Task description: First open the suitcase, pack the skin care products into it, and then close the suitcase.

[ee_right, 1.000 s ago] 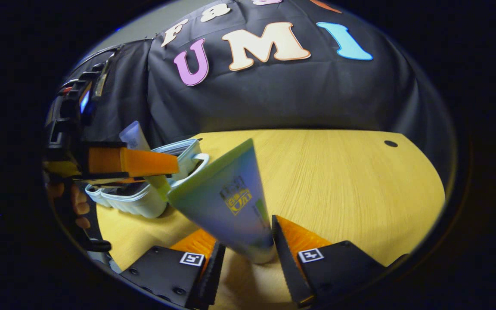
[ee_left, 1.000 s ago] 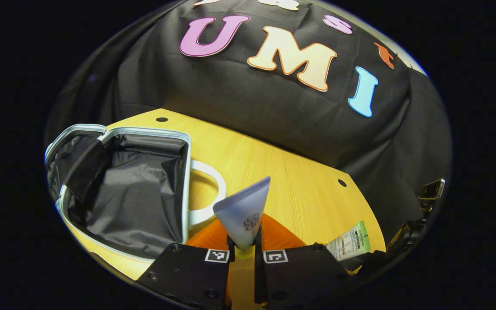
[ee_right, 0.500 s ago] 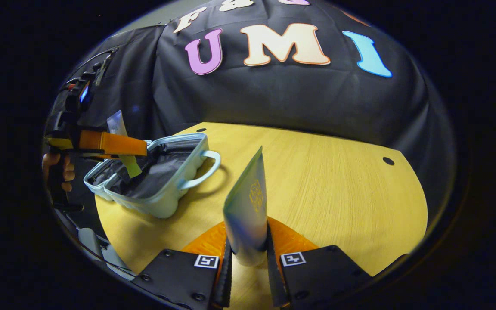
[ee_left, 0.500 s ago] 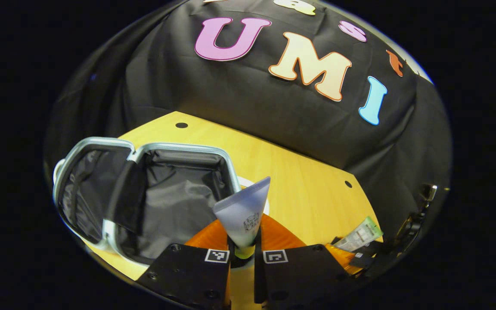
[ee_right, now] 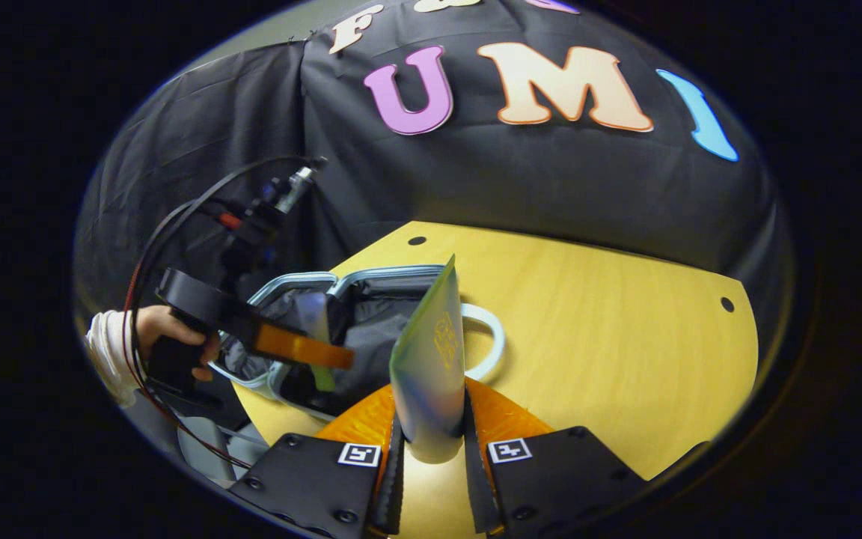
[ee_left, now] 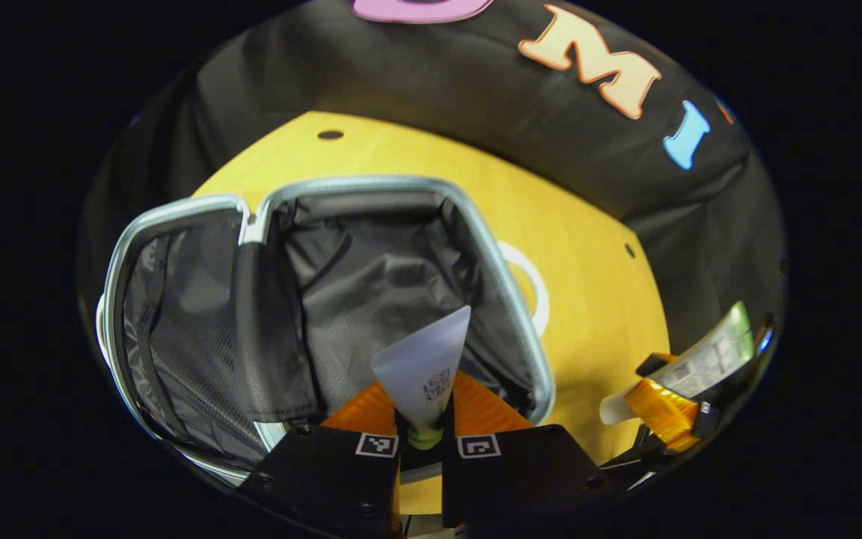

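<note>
The pale blue suitcase (ee_left: 506,284) lies open on the yellow table, its dark lined halves bare inside. My left gripper (ee_left: 425,430) is shut on a frosted grey tube (ee_left: 423,367) and hovers over the near edge of the right half. My right gripper (ee_right: 431,442) is shut on a green-and-white tube (ee_right: 431,367), held upright above the table, with the suitcase (ee_right: 304,281) just beyond it. In the right gripper view the left gripper (ee_right: 311,352) hangs over the case, held by a hand (ee_right: 169,329). In the left gripper view the right gripper (ee_left: 663,397) with its tube (ee_left: 708,359) sits at the far right.
The suitcase's white handle (ee_left: 536,288) points toward the middle of the yellow table (ee_right: 625,329). Black cloth walls the booth behind the table. Cables (ee_right: 199,209) trail from the left gripper. Small round holes (ee_right: 726,305) mark the tabletop.
My left gripper has moved forward and tipped down over the open suitcase with its tube. My right gripper has swung left toward the case, still holding its tube upright.
</note>
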Demonstrator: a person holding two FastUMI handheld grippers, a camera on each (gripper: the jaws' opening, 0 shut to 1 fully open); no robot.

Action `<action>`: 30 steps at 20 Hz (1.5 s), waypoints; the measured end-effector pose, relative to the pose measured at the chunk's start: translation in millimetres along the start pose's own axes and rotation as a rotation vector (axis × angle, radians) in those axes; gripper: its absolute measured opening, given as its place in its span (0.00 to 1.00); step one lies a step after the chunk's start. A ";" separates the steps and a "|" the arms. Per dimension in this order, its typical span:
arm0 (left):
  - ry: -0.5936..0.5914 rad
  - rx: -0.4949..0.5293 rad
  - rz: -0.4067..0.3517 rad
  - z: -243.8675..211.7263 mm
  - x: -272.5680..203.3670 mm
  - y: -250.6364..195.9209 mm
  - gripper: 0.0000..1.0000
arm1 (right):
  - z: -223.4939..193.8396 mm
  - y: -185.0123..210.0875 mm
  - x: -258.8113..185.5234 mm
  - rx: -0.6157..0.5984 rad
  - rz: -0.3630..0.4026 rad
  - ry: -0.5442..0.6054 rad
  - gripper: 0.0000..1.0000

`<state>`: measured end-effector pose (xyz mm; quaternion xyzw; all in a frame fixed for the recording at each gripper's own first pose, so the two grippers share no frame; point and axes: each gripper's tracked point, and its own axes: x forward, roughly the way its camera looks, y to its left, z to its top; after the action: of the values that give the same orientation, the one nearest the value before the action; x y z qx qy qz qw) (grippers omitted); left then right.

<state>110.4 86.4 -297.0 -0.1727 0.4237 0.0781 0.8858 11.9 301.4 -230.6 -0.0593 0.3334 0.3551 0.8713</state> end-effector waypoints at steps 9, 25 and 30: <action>0.218 -0.126 0.064 -21.3 38.7 28.5 0.17 | -9.0 47.5 62.3 0.063 0.055 0.170 0.37; -0.012 -0.250 0.020 21.5 -46.7 39.1 0.97 | -46.7 41.0 77.0 0.087 -0.111 0.367 0.40; -0.071 -0.259 0.010 27.3 -91.4 61.7 0.97 | -42.6 38.1 74.0 0.132 -0.135 0.352 0.40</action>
<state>55.2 154.6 -224.9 -0.2805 0.3792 0.1426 0.8702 2.7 357.9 -304.4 -0.0854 0.4986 0.2575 0.8233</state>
